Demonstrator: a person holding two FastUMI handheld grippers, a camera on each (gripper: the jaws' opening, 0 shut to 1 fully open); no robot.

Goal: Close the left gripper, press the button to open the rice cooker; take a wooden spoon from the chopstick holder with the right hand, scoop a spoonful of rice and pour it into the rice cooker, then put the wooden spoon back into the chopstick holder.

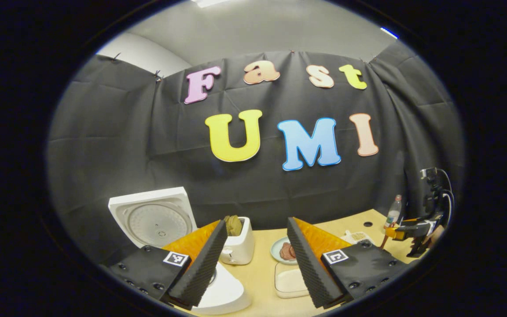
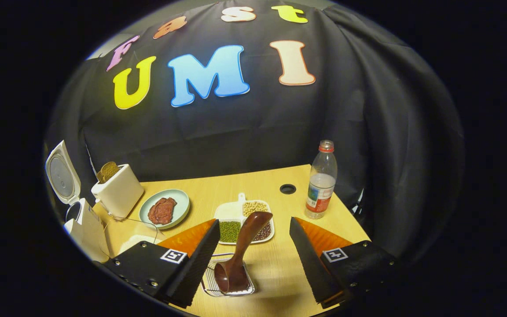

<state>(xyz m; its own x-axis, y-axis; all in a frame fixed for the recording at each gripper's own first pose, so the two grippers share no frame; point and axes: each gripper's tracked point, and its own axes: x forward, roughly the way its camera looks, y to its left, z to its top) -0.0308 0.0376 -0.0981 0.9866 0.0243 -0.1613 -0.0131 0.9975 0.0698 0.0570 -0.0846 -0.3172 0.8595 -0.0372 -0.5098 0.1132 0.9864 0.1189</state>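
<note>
The pale wooden bench (image 2: 253, 185) runs ahead of both my tools. Past the near finger of my left tool (image 1: 257, 259), which is spread wide and holds nothing, the white rice cooker (image 1: 218, 293) stands with its lid up; that finger covers most of its body, so I cannot see into the pot. Beyond it sits a white toaster (image 1: 238, 246) with a brown slice in the slot. My right tool (image 2: 251, 259) is also spread apart and empty. Between its fingers, touching neither, the dark brown wooden spoon (image 2: 242, 246) leans in the wire chopstick holder (image 2: 209, 286), bowl end down, handle tilted up and away; the holder's near edge is cut off. Just beyond lies a white divided dish of beans (image 2: 231, 213), partly behind the spoon. Further right stands a clear plastic bottle (image 2: 320, 180). Left of the dish, a pale green plate (image 2: 182, 200) carries something reddish brown I cannot identify.
</note>
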